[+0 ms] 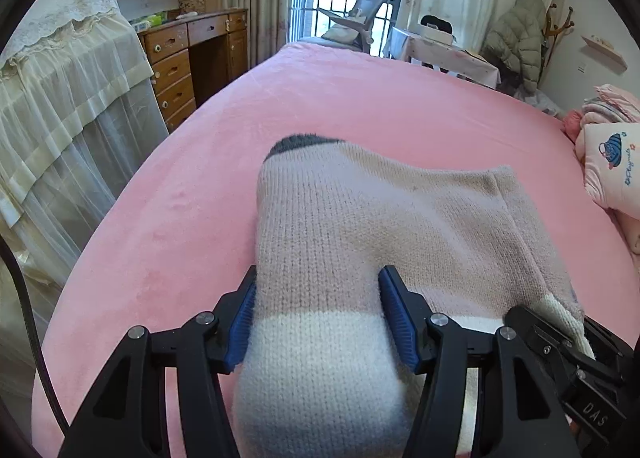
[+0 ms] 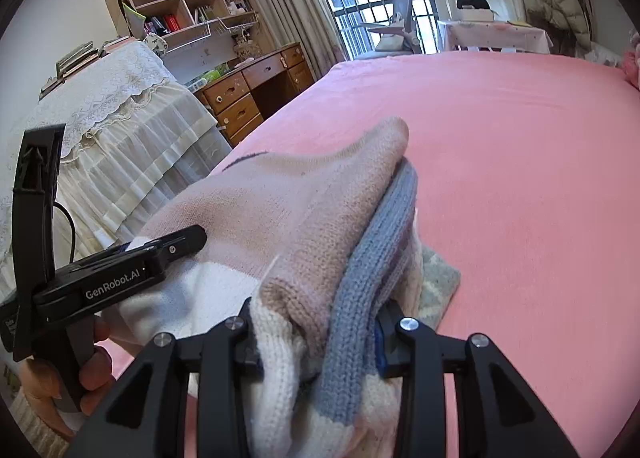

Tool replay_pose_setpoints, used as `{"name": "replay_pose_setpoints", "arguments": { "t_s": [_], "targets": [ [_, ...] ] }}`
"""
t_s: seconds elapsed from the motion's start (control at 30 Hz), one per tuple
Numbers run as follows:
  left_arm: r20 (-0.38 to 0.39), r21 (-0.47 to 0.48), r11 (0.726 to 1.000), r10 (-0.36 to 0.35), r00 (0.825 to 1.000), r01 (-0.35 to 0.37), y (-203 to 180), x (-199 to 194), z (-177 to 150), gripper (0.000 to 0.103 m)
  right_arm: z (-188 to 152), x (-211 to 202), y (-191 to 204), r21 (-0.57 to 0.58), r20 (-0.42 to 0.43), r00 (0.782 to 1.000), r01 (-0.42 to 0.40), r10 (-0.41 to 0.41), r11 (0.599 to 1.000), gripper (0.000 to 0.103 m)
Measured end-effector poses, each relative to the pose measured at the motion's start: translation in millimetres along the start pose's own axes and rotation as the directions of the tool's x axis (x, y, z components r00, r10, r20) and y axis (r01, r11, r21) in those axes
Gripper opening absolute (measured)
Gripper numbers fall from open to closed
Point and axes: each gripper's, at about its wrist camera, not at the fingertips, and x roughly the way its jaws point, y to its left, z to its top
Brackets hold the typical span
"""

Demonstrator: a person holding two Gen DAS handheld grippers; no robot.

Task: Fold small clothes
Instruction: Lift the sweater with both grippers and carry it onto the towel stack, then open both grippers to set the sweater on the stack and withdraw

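A knitted sweater (image 1: pixel 360 218) in pale pink, beige and white, with a dark grey patch at its far end, lies folded on the pink bed (image 1: pixel 360 98). My left gripper (image 1: pixel 318 282) is shut on its near left part, the blue pads (image 1: pixel 394 310) pressing both sides of the fabric. In the right wrist view my right gripper (image 2: pixel 316 310) is shut on the bunched layers of the sweater (image 2: pixel 280 202), white, beige and grey-blue knit. The left gripper (image 2: pixel 176 246) shows there at the left, held by a hand (image 2: pixel 92 370). The right gripper (image 1: pixel 528 322) sits at the sweater's lower right corner.
A lace-covered piece of furniture (image 1: pixel 68 98) and a wooden desk with drawers (image 1: pixel 188 58) stand left of the bed. Pillows and folded bedding (image 1: pixel 612 162) lie at the right edge. Beyond the bed's far end are an office chair (image 1: pixel 368 6) and a small table (image 1: pixel 448 54).
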Motion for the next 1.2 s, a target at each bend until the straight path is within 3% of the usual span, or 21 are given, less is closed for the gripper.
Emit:
{"name": "replay_pose_setpoints", "arguments": {
  "t_s": [0.2, 0.43, 0.5, 0.57, 0.63, 0.73, 1.03, 1.2],
  "targets": [
    [0.004, 0.075, 0.996, 0.046, 0.999, -0.046, -5.8, -22.6, -5.4, 0.055, -7.9, -15.1, 0.7, 0.037, -0.043, 0.999, -0.022, 0.023, 0.999, 0.036],
    [-0.007, 0.064, 0.994, 0.090, 0.996, -0.090, -15.2, -20.2, -27.4, 0.058, -22.8, -5.9, 1.1, 0.032, -0.077, 0.997, 0.011, -0.008, 0.999, 0.037],
    [-0.012, 0.054, 0.994, 0.095, 0.995, -0.094, -17.4, -22.4, -26.5, 0.062, -19.5, -7.4, 1.6, 0.028, -0.089, 0.996, 0.016, -0.013, 0.999, 0.040],
    [-0.018, 0.049, 0.993, 0.104, 0.994, -0.103, -21.0, -28.3, -28.3, 0.078, -16.4, -14.7, 3.6, 0.016, -0.085, 0.996, 0.038, -0.036, 0.999, 0.045],
    [0.004, 0.073, 0.990, 0.120, 0.993, -0.120, -26.4, -38.2, -30.1, 0.080, -14.3, -23.8, 5.5, 0.008, -0.073, 0.996, 0.055, -0.054, 0.998, 0.049],
    [0.034, 0.103, 0.985, 0.139, 0.990, -0.141, -37.7, -57.0, -33.4, 0.091, -12.7, -48.4, 11.6, -0.017, -0.030, 0.994, 0.108, -0.109, 0.994, 0.055],
    [0.063, 0.149, 0.988, 0.015, 0.998, -0.024, -98.4, -152.6, -62.7, 0.093, -18.3, -157.3, 16.0, -0.033, 0.040, 0.983, 0.181, -0.179, 0.983, 0.065],
    [0.072, 0.136, 0.990, 0.017, 0.997, -0.027, -118.7, -206.5, -78.8, 0.093, -31.2, -214.5, 14.0, -0.019, 0.048, 0.974, 0.222, -0.221, 0.975, 0.065]
  ]
}}
